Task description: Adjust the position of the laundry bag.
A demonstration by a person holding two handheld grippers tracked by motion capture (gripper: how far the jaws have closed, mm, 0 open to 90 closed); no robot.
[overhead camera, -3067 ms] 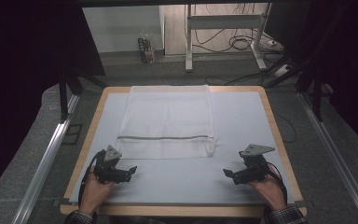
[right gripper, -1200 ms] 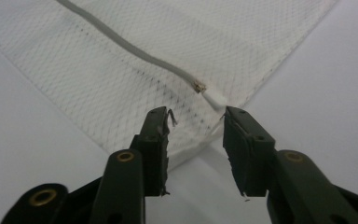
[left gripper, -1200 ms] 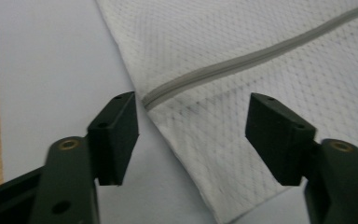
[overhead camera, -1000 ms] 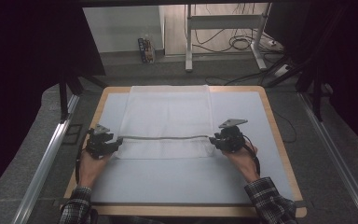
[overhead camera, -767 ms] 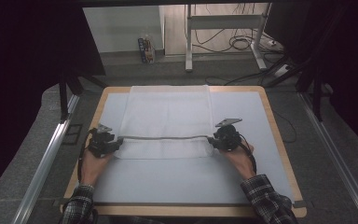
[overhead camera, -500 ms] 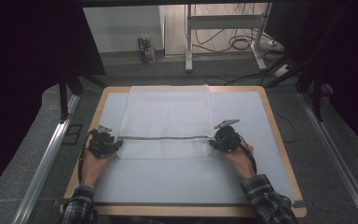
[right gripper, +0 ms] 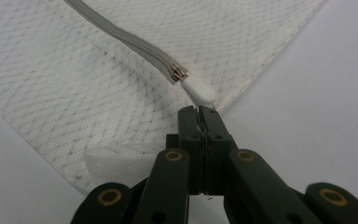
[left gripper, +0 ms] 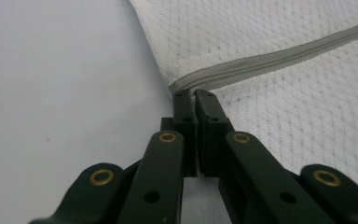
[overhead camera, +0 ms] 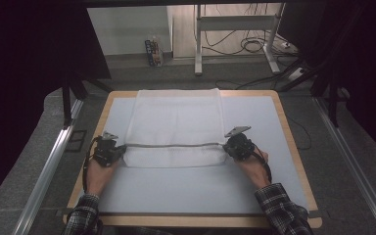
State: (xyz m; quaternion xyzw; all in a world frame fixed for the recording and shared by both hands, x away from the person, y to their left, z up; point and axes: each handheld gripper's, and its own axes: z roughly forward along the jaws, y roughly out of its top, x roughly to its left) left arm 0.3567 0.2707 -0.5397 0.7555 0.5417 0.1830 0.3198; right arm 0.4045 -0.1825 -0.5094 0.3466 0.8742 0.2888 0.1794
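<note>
Mesh bag [overhead camera: 176, 122] lies flat on the table [overhead camera: 293, 161]. Left gripper [left gripper: 189, 95], fingers just clenched on the zipper's [left gripper: 270, 58] end, anchors it; right gripper [right gripper: 199, 109] pinches the white pull tab [right gripper: 198, 91], likely to unzip.

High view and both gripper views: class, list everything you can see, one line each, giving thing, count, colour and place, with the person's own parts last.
Mesh laundry bag: one, white, flat on the mat, reaching to its far edge.
Zipper: one, grey, across the bag near its near edge.
Zipper pull: one, white, at the zipper's right end.
Mat: one, pale grey, covering the board.
Board: one, light wood, under the mat.
Small box: one, dark, on the floor beyond the table.
Left claw: one, black, shut at the zipper's left end.
Right claw: one, black, shut on the zipper pull's tip.
Sleeves: two, dark plaid, bottom edge.
</note>
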